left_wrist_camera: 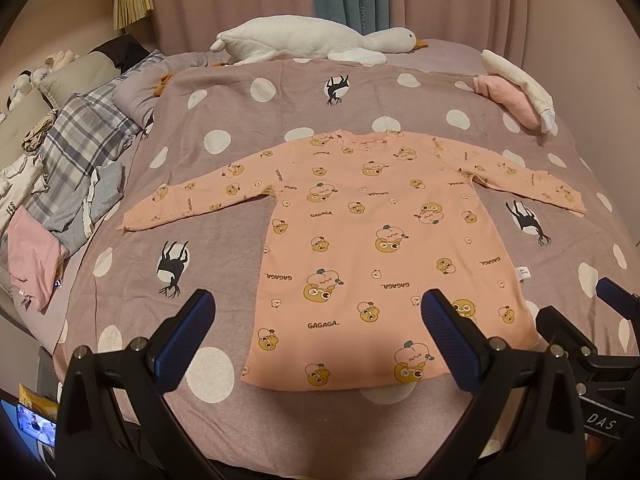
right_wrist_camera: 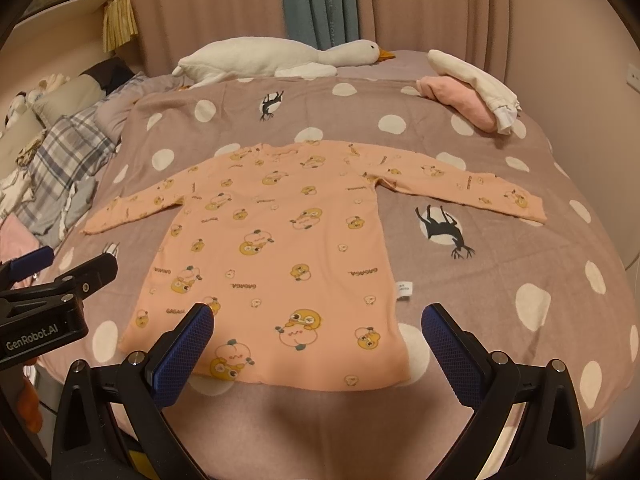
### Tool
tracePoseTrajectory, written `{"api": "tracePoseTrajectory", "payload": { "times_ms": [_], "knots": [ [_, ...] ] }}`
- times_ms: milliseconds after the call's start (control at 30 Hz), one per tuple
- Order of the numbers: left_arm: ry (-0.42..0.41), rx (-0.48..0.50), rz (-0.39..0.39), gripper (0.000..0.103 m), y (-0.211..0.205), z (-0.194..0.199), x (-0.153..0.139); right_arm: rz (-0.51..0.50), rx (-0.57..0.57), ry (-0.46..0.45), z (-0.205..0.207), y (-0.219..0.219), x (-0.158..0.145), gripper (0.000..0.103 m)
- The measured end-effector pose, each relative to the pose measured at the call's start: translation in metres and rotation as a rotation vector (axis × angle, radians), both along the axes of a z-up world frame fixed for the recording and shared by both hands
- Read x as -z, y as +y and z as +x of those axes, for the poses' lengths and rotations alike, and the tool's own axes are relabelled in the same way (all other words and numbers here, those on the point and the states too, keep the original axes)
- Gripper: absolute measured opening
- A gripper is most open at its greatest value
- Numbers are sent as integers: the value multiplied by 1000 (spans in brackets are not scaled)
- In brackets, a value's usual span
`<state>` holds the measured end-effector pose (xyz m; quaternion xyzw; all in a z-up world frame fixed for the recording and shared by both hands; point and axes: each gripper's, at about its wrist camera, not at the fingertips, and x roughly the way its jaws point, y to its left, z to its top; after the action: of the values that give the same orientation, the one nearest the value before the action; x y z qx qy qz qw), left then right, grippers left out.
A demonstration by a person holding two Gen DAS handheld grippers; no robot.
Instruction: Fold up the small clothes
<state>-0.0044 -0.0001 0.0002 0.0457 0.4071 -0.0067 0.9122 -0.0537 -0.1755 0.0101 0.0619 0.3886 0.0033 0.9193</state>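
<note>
While flat, shirt (left_wrist_camera: pixel 384 240) collar away, sleeves sideways.

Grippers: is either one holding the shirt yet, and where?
Neither. The left gripper and right gripper are both open above the flat pink shirt, near its hem.

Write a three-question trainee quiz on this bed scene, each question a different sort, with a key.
1. True or false: the peach long-sleeved top lies spread flat on the polka-dot blanket with both sleeves stretched out.
2. Multiple choice: what lies along the far edge of the bed? A) a plush goose B) a laptop C) a basket
3. Fill in: the left gripper and the right gripper both have their jaws ____, holding nothing.

Key: 1 true; 2 A; 3 open
</note>
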Motion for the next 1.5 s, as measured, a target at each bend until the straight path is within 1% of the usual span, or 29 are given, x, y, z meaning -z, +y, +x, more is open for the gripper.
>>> {"api": "tracePoseTrajectory", "payload": {
  "times_ms": [600, 1500],
  "knots": [
    [1, -4, 0, 103, 3, -4, 5, 0, -1, 1, 0, -1, 1, 103],
    [3, -5, 0, 103, 3, -4, 5, 3, -2, 4, 1, 0, 3, 103]
  ]
}}
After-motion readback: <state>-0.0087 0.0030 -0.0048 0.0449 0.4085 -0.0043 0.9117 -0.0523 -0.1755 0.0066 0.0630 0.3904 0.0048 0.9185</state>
